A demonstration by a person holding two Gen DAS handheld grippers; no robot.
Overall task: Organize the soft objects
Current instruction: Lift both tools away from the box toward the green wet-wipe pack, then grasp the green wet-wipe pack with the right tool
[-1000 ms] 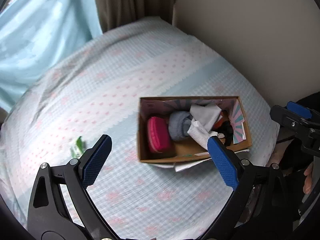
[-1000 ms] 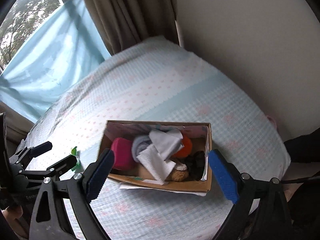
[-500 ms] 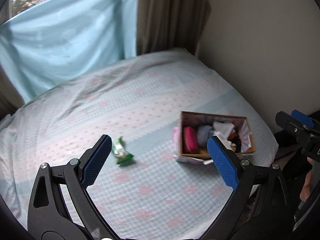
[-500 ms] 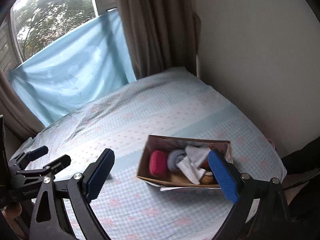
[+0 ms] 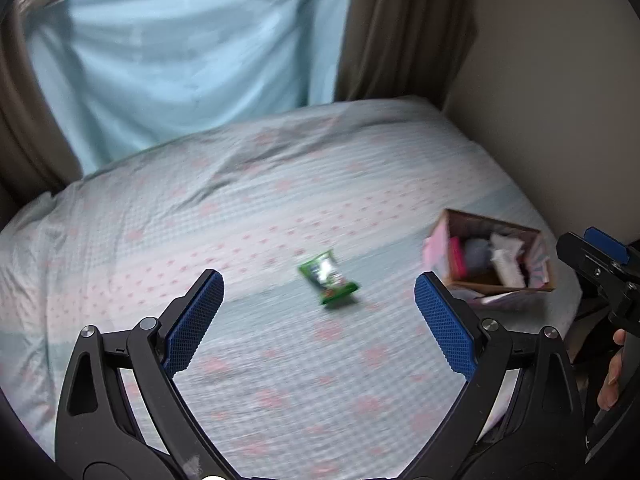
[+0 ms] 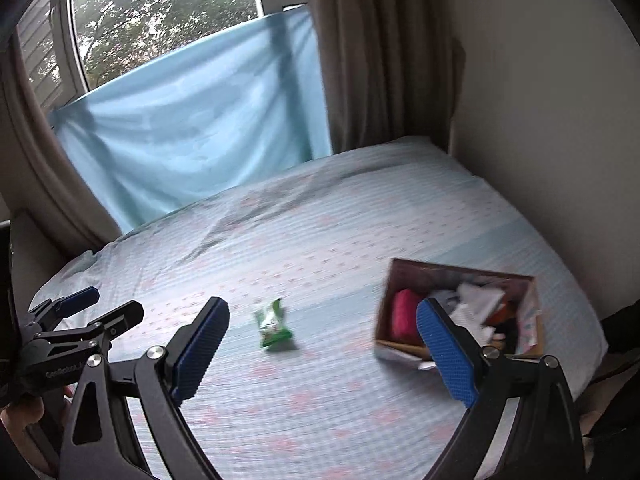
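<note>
We hold both the left gripper [image 5: 316,320] and right gripper [image 6: 322,350] wide above open bed [image 5: 280,200], green packet [image 5: 327,278] left of the corner box [image 5: 494,256].

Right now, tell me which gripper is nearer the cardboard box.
Right. The right gripper hangs over the bed with one finger overlapping the cardboard box in its view; the left gripper sits further left, nearer the green packet.

Two wrist fisheyes, raised, facing the bed [image 5: 280,184] from its foot side.
Left view slightly nearer; both sharing green packet [image 5: 328,278] [image 6: 274,326], cardboard box [image 5: 500,286] [image 6: 386,316], blue curtain [image 5: 180,60] [image 6: 200,120].
</note>
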